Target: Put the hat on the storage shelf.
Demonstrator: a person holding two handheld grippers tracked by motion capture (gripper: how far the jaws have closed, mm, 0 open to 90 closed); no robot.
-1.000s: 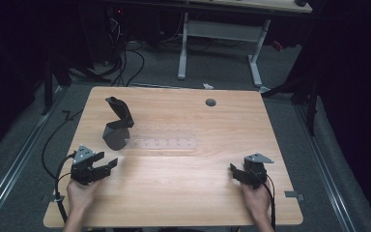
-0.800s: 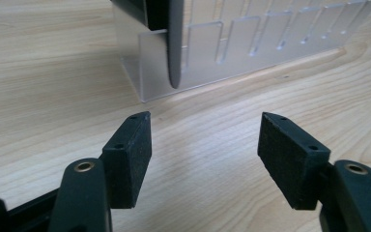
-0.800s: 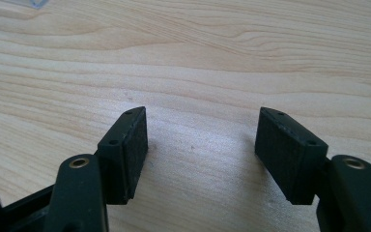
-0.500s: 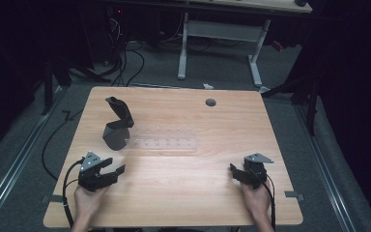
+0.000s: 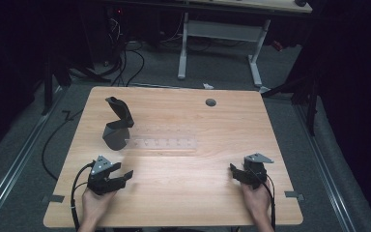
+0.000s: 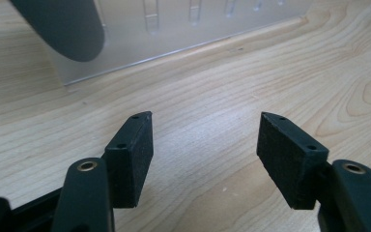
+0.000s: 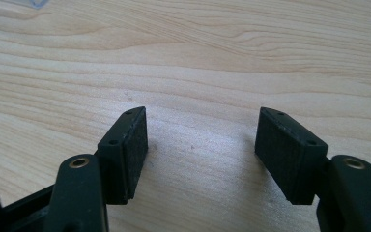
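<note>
In the high view, the clear plastic rack [image 5: 162, 143] lies in the middle of the table [image 5: 183, 193], touching a dark grey scoop-like object [image 5: 117, 126]. Both the left gripper [image 5: 118, 175] and the right gripper [image 5: 237, 172] are spread and empty.

The left gripper view shows the rack [image 6: 174, 34] close ahead; it looks light, stiff and slippery, best taken by its thin long edge.

The right gripper view gives bare wood between spread jaws.

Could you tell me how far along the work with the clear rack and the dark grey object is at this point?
Nothing looks done yet: the dark grey object stands at the left end of the clear rack, untouched. In hand: the left tongs sit open and empty on the table, pointing toward the rack. The right tongs rest open and empty, apart from both. Any grasp or handling is likely all left to do.
</note>
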